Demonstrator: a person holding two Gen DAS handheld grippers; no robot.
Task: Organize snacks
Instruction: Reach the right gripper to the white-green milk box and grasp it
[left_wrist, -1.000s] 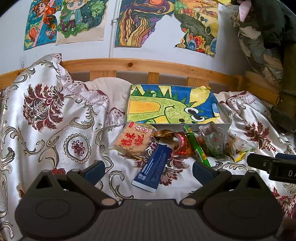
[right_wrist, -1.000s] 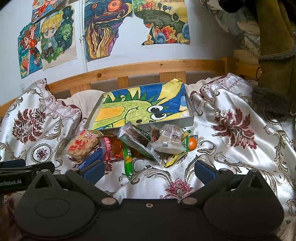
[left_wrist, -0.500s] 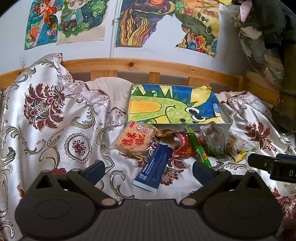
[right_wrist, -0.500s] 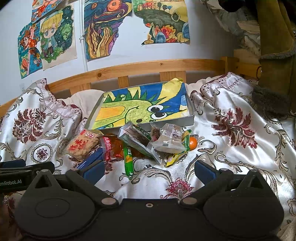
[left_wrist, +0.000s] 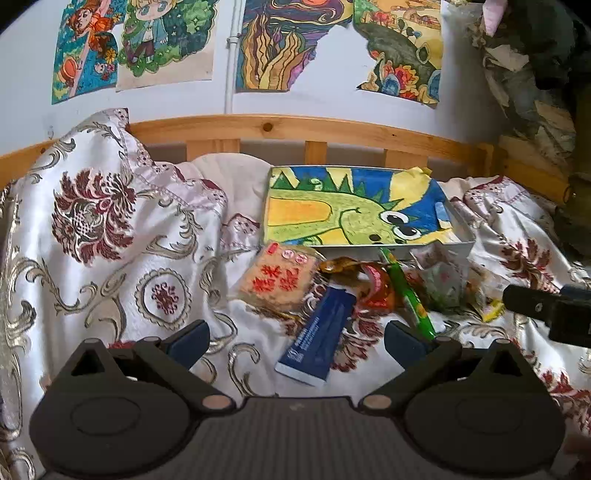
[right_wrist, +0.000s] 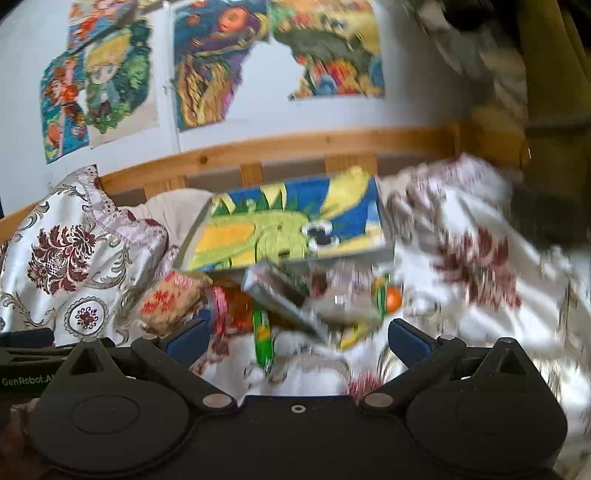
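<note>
A pile of snacks lies on the patterned bedspread in front of a shallow box lined with a green dragon drawing. In the left wrist view I see a rice cracker pack, a dark blue tube, a green stick pack and crumpled wrappers. My left gripper is open and empty, just short of the blue tube. My right gripper is open and empty near the green stick pack, a silver packet and an orange fruit. That view is blurred.
The wooden bed rail and a wall with drawings stand behind the box. A raised fold of bedspread is at the left. Hanging clothes are at the right. The right gripper's body shows at the left view's right edge.
The right gripper has moved forward towards the snack pile, blurring its view. The left gripper has crept slightly closer. Both stay open.
</note>
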